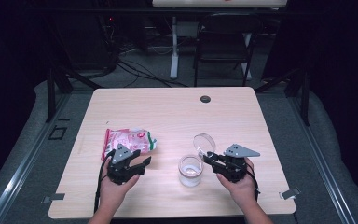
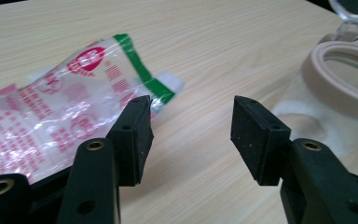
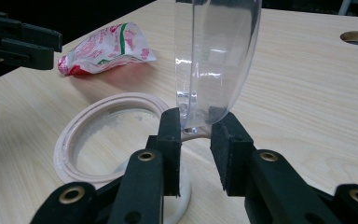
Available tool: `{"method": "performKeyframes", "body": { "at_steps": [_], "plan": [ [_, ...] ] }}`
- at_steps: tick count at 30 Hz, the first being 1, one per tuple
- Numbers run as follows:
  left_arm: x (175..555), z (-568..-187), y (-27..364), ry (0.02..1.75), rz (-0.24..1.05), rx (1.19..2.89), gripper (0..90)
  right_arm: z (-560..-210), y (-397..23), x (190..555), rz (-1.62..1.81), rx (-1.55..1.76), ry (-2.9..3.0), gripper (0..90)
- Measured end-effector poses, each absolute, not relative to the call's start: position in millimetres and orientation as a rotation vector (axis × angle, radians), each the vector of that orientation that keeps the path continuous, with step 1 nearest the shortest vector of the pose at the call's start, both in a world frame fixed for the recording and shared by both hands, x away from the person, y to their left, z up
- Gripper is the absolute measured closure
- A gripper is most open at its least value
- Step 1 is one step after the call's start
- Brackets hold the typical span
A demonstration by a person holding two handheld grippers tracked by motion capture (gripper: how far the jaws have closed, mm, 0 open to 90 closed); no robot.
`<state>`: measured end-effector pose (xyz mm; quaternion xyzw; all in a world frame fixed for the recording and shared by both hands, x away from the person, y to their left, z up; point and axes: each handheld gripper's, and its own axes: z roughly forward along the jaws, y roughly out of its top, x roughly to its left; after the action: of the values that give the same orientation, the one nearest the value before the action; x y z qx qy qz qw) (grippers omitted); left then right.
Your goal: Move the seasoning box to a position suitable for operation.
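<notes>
Resting low on the near part of the pale wooden worktop (image 1: 177,107), two hands each carry one claw. One left claw (image 1: 137,166) has its jaws spread with nothing between them; its own view shows bare wood in the gap, and one pad (image 2: 133,137) sits just in front of the corner of the packet. One right claw (image 3: 196,148) reaches toward the jar from the right, its jaws set on either side of the base of the clear lid (image 3: 216,56), which stands upright on its hinge. Whether the pads actually press the lid I cannot tell (a sliver of space seems to show on each side).

Between the two claws stands one glass jar (image 1: 189,171), open, with a cream ring round its mouth and a little white stuff inside. Its lid tilts up at the far right of the rim.

Farther back and to the left lies one plastic packet (image 1: 129,141), flat, printed in red with a green stripe at its end. Toward the far edge there is one round cable hole (image 1: 205,99).
</notes>
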<state>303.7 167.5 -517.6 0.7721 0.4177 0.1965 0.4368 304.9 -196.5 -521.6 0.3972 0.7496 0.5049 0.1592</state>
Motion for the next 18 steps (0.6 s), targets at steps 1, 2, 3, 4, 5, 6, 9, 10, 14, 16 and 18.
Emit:
{"method": "performKeyframes", "body": {
  "at_steps": [1, 2, 3, 4, 5, 6, 9, 10, 14, 16, 18],
  "plan": [
    [304.4, -518.8, 169.4, 1.046, 0.496, 1.926, 46.8, -521.3, -196.6, 305.5, 1.444, 1.140, 2.146, 73.4],
    [305.3, -520.4, 171.2, 1.052, 0.508, 1.936, 46.1, -521.4, -196.7, 306.4, 1.445, 1.140, 2.143, 73.3],
    [305.8, -521.7, 172.1, 1.056, 0.522, 1.944, 45.0, -521.7, -196.5, 307.5, 1.452, 1.143, 2.137, 73.2],
    [306.4, -522.9, 172.9, 1.051, 0.540, 1.957, 44.5, -521.5, -196.9, 308.3, 1.447, 1.145, 2.143, 73.1],
    [307.0, -524.2, 173.0, 1.046, 0.556, 1.964, 43.9, -521.5, -197.0, 309.0, 1.448, 1.147, 2.143, 73.0],
    [307.6, -525.8, 173.3, 1.046, 0.572, 1.985, 43.2, -521.5, -197.0, 309.4, 1.448, 1.148, 2.143, 72.9],
    [308.8, -529.5, 172.3, 1.037, 0.606, 2.014, 42.4, -522.1, -196.9, 310.4, 1.455, 1.150, 2.132, 71.9],
    [309.2, -530.4, 171.8, 1.031, 0.617, 2.031, 42.3, -522.0, -197.1, 310.2, 1.453, 1.148, 2.133, 71.5],
    [311.5, -535.4, 167.7, 1.018, 0.679, 2.078, 42.4, -521.2, -198.2, 308.3, 1.453, 1.147, 2.123, 69.2],
    [313.6, -537.6, 166.2, 1.011, 0.705, 2.095, 42.4, -521.2, -199.5, 307.2, 1.463, 1.152, 2.120, 67.6],
    [316.0, -539.5, 164.5, 1.018, 0.721, 2.089, 42.5, -521.2, -200.2, 305.2, 1.466, 1.150, 2.118, 66.6]
  ]
}}
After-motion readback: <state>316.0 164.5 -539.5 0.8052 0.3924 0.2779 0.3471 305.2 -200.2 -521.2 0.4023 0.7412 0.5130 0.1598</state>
